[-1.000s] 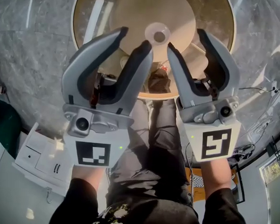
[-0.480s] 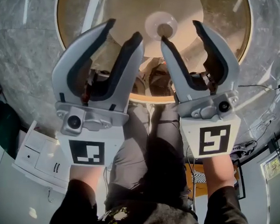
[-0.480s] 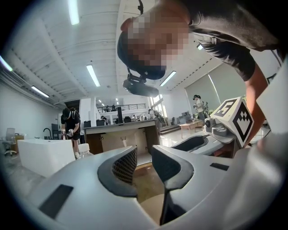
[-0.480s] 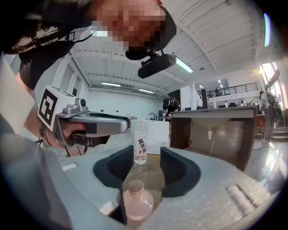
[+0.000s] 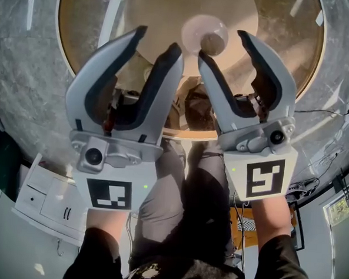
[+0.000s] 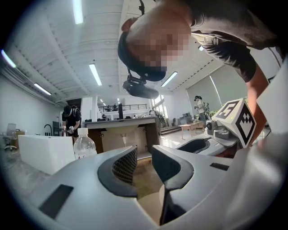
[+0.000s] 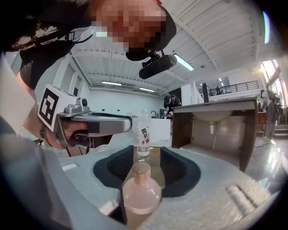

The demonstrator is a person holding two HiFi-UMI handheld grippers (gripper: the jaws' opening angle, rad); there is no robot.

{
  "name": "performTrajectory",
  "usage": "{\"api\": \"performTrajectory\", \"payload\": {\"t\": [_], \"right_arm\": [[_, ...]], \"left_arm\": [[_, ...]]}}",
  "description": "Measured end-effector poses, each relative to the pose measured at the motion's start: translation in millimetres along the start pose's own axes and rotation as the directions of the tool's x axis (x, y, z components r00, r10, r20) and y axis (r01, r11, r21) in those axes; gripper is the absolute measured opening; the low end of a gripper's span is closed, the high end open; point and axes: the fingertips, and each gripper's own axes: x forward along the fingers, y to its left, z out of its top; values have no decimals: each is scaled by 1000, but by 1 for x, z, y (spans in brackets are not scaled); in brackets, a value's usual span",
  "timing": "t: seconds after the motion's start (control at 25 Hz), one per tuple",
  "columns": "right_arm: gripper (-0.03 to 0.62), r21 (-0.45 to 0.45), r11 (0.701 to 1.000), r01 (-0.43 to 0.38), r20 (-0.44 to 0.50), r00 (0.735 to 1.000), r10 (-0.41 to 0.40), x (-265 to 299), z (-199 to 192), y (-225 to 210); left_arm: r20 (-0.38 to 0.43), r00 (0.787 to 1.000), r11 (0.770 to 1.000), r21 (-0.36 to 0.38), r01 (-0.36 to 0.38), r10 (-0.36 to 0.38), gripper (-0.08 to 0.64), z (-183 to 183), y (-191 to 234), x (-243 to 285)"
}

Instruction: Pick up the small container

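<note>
Standing upright, cap up, the small container (image 7: 141, 194) sits well in from the near edge of the round table (image 5: 69, 70), already inside the gap of the right gripper (image 5: 222, 44). That gripper's jaws are spread wide, and the container sits closer to the inner one (neither seems to press it). The left gripper (image 5: 157, 38) hovers just beside, jaws apart with nothing between them. A water bottle (image 7: 143, 134) stands farther across the table, clear of the closing path as far as I can judge.
</note>
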Motion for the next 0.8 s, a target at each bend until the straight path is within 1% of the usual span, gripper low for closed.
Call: {"api": "performTrajectory", "payload": {"t": [0.2,0.36,0.44,0.56,0.6,0.68,0.76,0.8], "right_arm": [[186,-13,1000,-15,-7,1000,15,9,-15,11],[186,-9,1000,-5,-4,1000,5,2,1,17],[184,0,1000,-4,-4,1000,4,6,-2,19],[184,2,1000,-14,-14,1000,14,15,-26,16],[173,0,1000,-15,-17,1000,15,20,-39,12],[172,-14,1000,-15,-25,1000,14,29,-65,5],[169,-24,1000,-20,-20,1000,19,34,-77,5],[148,-21,1000,-24,-12,1000,23,34,-77,7]], "left_arm": [[-13,1000,1000,-11,-7,7,103,-16,0,-6],[1,1000,1000,-14,-12,12,103,6,1,-15],[-6,1000,1000,-15,-7,7,103,3,0,-16],[-29,1000,1000,-20,1,-2,101,-20,-4,-7],[-38,999,1000,-24,5,-6,101,-33,-6,-1],[-57,998,999,-29,13,-15,98,-60,-10,11],[-73,997,1000,-26,17,-19,85,-77,-13,17],[-78,997,1000,-22,17,-19,72,-81,-13,17]]}}
